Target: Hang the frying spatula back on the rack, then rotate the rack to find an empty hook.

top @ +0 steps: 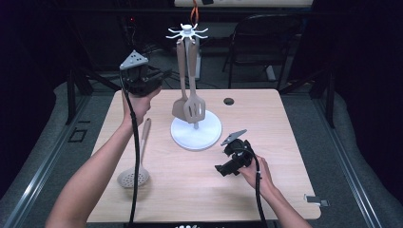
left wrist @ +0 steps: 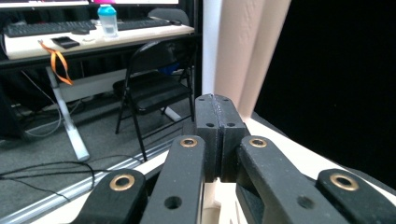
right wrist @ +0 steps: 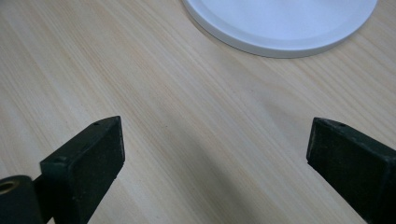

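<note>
A white utensil stand point(top: 209, 135) with a round base and a star of hooks point(top: 187, 32) stands mid-table. From the hooks hang a beige solid turner point(top: 179, 107) and a beige slotted turner point(top: 195, 109). A beige skimmer point(top: 134, 178) lies flat at the front left. My left gripper point(top: 164, 76) is held high, left of the hanging handles, and is shut with nothing in it. In the left gripper view its jaws point(left wrist: 220, 105) meet just in front of the beige handles point(left wrist: 247, 46). My right gripper point(top: 223, 170) rests low at the front right and is open. Bare wood lies between its jaws point(right wrist: 215, 140), and the stand's base point(right wrist: 280, 23) is just ahead.
The wooden table point(top: 190, 199) has a cable hole point(top: 229, 101) at the back right and a small metal clip point(top: 316, 199) at its front right edge. A black folding chair point(top: 259, 42) stands behind the table, with a desk beyond it.
</note>
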The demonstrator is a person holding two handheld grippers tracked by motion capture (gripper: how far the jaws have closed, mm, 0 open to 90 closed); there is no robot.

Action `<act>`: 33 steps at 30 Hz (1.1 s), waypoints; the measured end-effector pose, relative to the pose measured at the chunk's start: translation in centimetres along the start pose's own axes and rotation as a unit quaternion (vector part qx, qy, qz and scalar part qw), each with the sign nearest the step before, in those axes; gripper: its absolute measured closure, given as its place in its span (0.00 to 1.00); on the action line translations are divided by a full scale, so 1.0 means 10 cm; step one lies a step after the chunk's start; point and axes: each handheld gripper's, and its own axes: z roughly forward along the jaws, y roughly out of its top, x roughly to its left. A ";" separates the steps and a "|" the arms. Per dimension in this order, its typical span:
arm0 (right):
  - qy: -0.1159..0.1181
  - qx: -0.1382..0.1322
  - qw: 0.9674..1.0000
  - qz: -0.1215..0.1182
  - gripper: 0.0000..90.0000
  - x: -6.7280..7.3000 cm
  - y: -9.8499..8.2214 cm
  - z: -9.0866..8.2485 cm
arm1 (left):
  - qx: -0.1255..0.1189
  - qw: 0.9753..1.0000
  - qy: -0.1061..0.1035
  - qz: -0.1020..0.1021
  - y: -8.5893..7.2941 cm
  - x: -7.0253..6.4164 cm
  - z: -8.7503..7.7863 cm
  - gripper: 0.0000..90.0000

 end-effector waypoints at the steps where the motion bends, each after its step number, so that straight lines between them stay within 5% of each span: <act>1: 0.000 0.003 1.000 -0.003 0.04 0.00 0.00 0.00 | 0.000 1.000 0.002 0.000 0.02 0.01 0.00 1.00; 28: -0.001 0.009 1.000 -0.008 0.05 0.00 -0.01 0.00 | -0.057 0.998 0.004 0.008 0.51 0.07 -0.02 1.00; 33: 0.001 0.011 1.000 -0.006 0.05 -0.01 -0.01 0.00 | -0.052 0.999 0.010 0.012 0.55 0.08 -0.01 1.00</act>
